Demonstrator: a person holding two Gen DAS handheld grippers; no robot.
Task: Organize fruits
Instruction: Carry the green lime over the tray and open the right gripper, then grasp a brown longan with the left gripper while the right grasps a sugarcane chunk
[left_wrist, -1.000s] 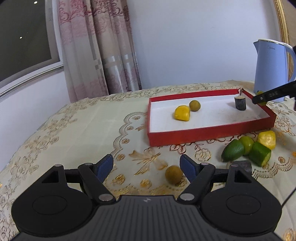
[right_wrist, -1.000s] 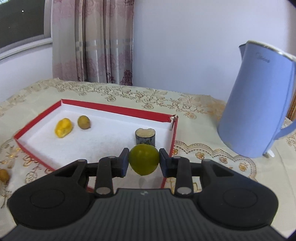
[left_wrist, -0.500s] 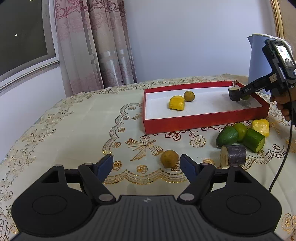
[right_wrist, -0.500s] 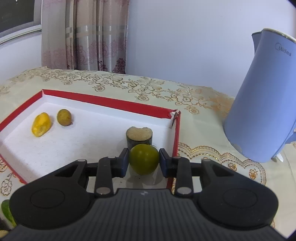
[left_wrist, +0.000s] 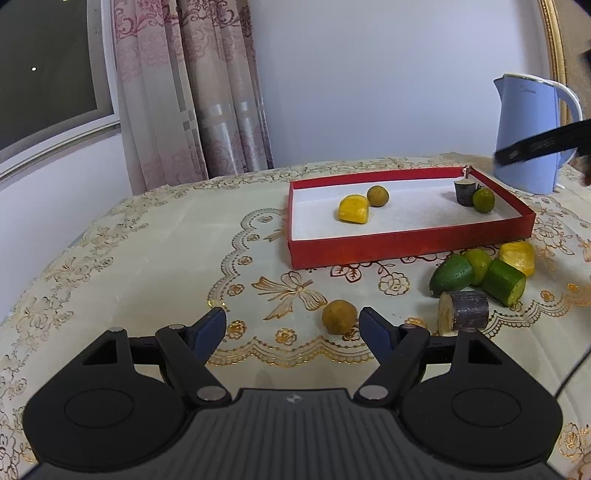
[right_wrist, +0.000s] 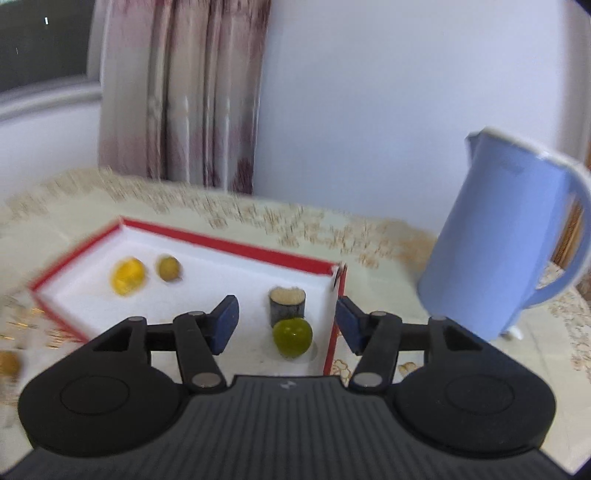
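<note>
Four fruit pieces lie in our red tray (left_wrist: 406, 245), the green lime (right_wrist: 292, 336) resting free against a dark stump piece (right_wrist: 287, 303). Our right gripper (right_wrist: 287, 325) is opening its jaws, nothing pressed between them. Our left gripper (left_wrist: 291, 330) stands wide over the tablecloth (left_wrist: 147, 266), a brown fruit (left_wrist: 339, 316) just beyond its fingers.

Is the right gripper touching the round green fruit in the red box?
Apart. The right wrist view shows the right gripper opening, both pads clear of the green fruit.
</note>
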